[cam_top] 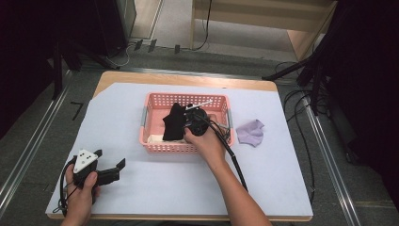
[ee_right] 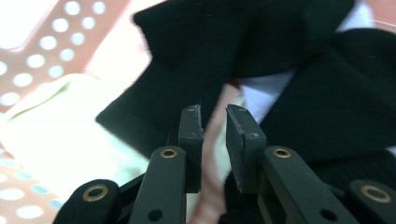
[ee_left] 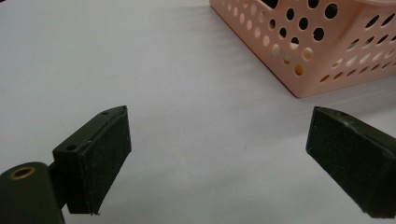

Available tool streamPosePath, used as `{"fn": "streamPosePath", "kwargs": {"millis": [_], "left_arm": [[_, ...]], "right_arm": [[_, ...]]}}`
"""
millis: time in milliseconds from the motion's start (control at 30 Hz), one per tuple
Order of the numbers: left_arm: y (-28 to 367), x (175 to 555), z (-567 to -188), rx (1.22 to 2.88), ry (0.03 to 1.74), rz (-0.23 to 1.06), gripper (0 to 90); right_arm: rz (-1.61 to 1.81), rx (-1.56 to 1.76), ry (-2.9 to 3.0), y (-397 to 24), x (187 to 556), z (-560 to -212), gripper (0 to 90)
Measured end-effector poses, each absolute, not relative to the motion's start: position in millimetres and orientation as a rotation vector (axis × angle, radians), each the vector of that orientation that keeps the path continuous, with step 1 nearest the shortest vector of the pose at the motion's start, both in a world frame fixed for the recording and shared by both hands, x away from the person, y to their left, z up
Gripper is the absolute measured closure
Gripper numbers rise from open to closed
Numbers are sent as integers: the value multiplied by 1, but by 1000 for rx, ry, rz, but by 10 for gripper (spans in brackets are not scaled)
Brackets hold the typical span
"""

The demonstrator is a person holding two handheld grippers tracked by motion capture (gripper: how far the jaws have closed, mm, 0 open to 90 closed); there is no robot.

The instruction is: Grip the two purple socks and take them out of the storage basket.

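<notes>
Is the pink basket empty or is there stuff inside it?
Not empty. The pink basket has a black cloth draped inside it and something pale underneath. The purple cloth lies outside on the table.

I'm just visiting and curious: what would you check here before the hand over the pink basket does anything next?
1. Right gripper over the pink basket: ok.
2. Its jaws closed on something: cannot tell; a narrow gap shows in the right gripper view.
3. Black cloth inside the basket: ok, though part rises above the rim.
4. Left gripper empty and open on the white sheet: ok.
5. Purple cloth in the basket: not ok, it lies outside.
</notes>
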State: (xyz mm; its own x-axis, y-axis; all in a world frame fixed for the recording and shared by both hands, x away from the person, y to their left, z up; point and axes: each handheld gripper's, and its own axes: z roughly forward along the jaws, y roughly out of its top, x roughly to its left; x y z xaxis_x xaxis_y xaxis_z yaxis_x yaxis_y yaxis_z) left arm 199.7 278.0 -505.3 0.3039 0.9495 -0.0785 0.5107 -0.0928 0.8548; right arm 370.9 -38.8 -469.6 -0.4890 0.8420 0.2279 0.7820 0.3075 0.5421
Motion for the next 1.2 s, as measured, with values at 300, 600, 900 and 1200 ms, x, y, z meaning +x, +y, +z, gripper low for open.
{"fn": "streamPosePath", "kwargs": {"millis": [300, 600, 900, 1200], "left_arm": [[278, 200, -505, 1738, 1327, 662, 73], [277, 200, -505, 1741, 1328, 659, 73], [277, 200, -505, 1743, 1326, 657, 73], [277, 200, -505, 1740, 1330, 659, 73]], "right_arm": [[873, 1659, 2445, -50, 378, -471, 705], [613, 1586, 2480, -36, 377, -476, 695], [733, 1515, 2448, -39, 368, -474, 894], [1229, 1423, 2276, -60, 351, -449, 896]]}}
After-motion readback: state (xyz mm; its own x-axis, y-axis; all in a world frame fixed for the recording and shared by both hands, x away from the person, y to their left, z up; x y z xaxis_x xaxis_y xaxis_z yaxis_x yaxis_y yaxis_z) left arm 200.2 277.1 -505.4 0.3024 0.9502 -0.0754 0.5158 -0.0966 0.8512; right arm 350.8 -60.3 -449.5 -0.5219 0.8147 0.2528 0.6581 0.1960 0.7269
